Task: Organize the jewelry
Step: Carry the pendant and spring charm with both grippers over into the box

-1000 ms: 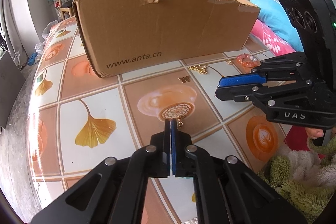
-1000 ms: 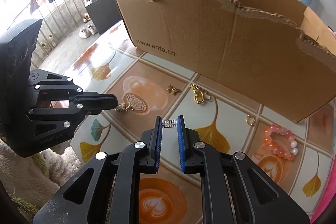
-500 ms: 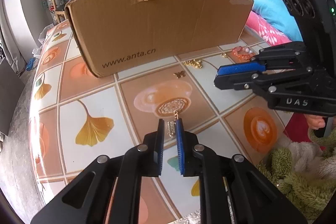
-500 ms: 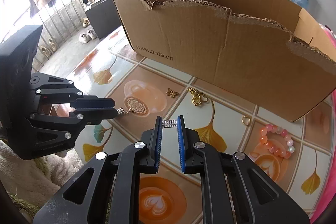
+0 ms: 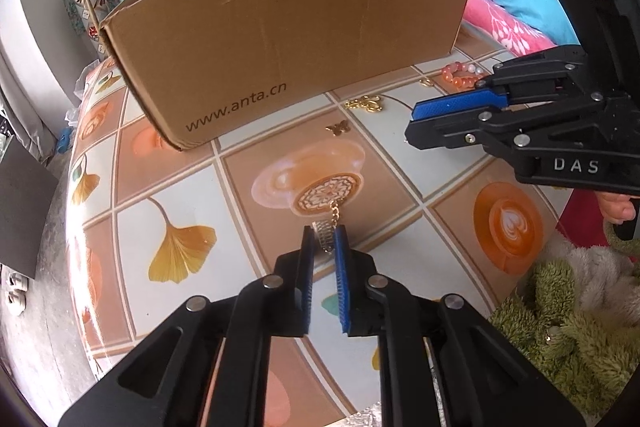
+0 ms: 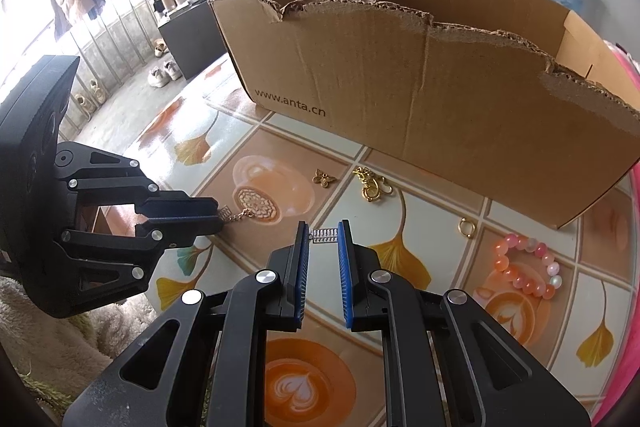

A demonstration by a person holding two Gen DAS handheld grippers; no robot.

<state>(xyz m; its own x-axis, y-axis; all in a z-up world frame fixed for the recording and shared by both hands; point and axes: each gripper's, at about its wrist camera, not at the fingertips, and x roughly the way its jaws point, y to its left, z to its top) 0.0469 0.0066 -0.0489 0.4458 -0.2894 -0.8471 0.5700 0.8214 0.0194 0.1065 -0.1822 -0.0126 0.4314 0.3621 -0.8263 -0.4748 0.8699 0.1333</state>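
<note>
- Left tongs point(image 5: 324, 233): my pads have just been closing and now stand narrow, pinching the silver link band at the end of the gold chain earring point(image 5: 333, 215). Its round filigree disc point(image 5: 329, 191) lies on the surface just ahead of the tips.
- Right tongs point(image 6: 324, 229): my blue pads stand a little apart, clamped on both ends of a small silver link strip point(image 6: 326, 235), which spans the gap at the very tips, raised off the surface.
- Right tongs in the left view point(image 5: 452, 115) sit ahead and to the right of the left tongs, apart from them.
- Ahead of the right tongs: a gold butterfly charm point(image 6: 323, 178) and a gold clasp cluster point(image 6: 372, 185), both loose on the surface point(image 6: 440, 227).
- Right of the right tongs: a small gold ring point(image 6: 465, 227), and beyond it a pink bead bracelet point(image 6: 526, 267).
- Cardboard box point(image 6: 420, 99), open-topped with a torn front edge, stands on the surface beyond all the jewelry pieces, well ahead of both tongs.
</note>
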